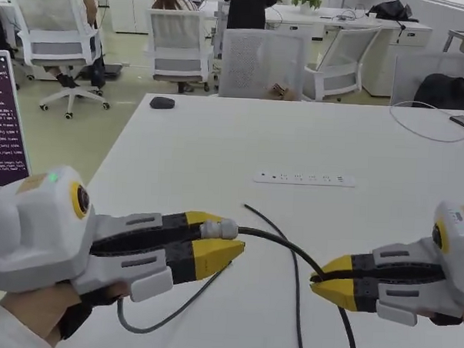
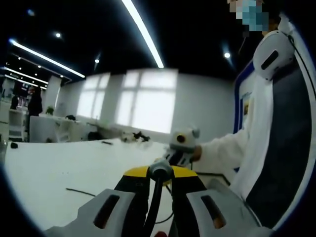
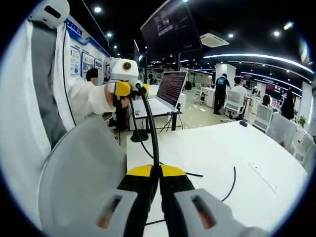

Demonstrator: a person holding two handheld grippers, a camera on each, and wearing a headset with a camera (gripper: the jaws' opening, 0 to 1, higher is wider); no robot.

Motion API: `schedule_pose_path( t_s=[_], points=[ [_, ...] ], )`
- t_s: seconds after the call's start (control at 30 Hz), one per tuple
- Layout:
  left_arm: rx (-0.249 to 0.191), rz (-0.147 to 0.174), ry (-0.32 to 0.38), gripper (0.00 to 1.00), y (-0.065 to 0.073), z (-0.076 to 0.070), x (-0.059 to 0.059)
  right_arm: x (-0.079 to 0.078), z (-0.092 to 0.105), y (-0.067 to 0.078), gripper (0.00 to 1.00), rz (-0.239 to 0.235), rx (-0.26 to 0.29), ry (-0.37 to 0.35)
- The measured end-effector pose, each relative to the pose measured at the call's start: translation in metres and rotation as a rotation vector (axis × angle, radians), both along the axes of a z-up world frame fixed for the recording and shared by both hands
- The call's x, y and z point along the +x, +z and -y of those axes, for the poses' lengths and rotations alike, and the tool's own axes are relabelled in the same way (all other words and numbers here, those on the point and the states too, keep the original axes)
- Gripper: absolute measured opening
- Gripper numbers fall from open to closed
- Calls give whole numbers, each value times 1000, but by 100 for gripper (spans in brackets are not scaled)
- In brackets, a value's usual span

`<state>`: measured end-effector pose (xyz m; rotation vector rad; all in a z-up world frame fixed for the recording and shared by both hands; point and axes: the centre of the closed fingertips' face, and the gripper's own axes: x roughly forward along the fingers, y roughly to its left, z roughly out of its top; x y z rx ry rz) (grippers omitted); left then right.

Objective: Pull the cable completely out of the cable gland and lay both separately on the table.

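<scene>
The left gripper (image 1: 228, 237) holds the cable gland (image 1: 219, 229) tight between its yellow fingers (image 1: 213, 258), up in the air above the white table (image 1: 218, 142). The gland lies on its side. Its end points right, toward the right gripper (image 1: 315, 280). The black cable (image 1: 279, 239) comes out of that end and runs sideways, dipping a little, to the right gripper, whose fingers are pinched shut on it. Past them the cable drops down and is cut off at the bottom of the head view. In the left gripper view the cable also runs back from the gland between the fingers, so it goes right through the gland. The part inside the gland is hidden. More cable lies curled on the table below.
</scene>
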<state>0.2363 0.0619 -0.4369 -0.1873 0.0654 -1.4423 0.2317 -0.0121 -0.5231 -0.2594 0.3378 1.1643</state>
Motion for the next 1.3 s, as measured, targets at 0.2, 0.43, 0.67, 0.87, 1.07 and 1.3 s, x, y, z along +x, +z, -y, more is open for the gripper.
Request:
schedule_pose_path(
  t_s=[0.2,0.43,0.67,0.87,1.07,1.3],
  points=[
    [-6,-22,2,16,-2,2,-1,-2,-1,2,4,-33,-10,-18],
    [18,-33,-14,16,-10,8,-7,-8,-26,48,17,-22,180,-1],
    [43,-34,-57,16,-17,18,-19,-14,-51,66,19,12,209,70],
    [49,-32,-57,16,-19,16,-20,-23,-62,59,5,-1,182,145],
    [50,-35,-55,16,-19,14,-19,-24,-64,56,3,-19,181,164],
    [53,-38,-54,16,-20,14,-17,-22,-63,54,3,11,171,170]
  ],
)
